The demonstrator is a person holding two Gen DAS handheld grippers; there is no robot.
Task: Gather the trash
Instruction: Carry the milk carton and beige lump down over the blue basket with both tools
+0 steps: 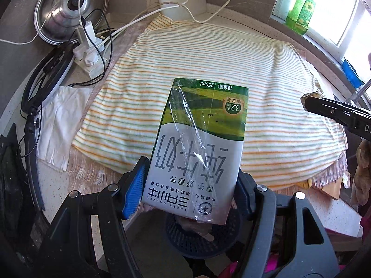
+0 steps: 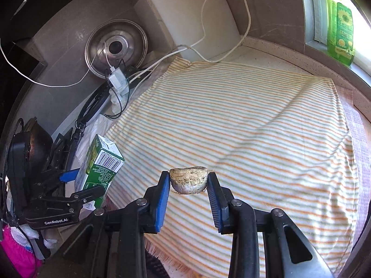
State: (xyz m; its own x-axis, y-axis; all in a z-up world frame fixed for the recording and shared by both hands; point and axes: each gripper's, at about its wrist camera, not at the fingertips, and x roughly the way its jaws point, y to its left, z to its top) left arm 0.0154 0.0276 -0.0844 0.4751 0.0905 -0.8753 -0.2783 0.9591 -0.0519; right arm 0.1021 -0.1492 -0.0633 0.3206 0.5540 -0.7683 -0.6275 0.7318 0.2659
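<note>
Striped orange-green cloth (image 1: 208,58) over counter, steel lid (image 1: 67,9) at back. L gripper (image 1: 190,190) clamped on green-white milk carton (image 1: 199,148), above black basket (image 1: 199,238).
R view: R gripper (image 2: 188,183) pinched crumpled tan scrap (image 2: 188,179) over cloth; carton at left.

Glossy paper milk carton (image 1: 199,148) (crinkled film), soft cloth towel (image 1: 208,53), shiny metal lid (image 1: 69,7)
</note>
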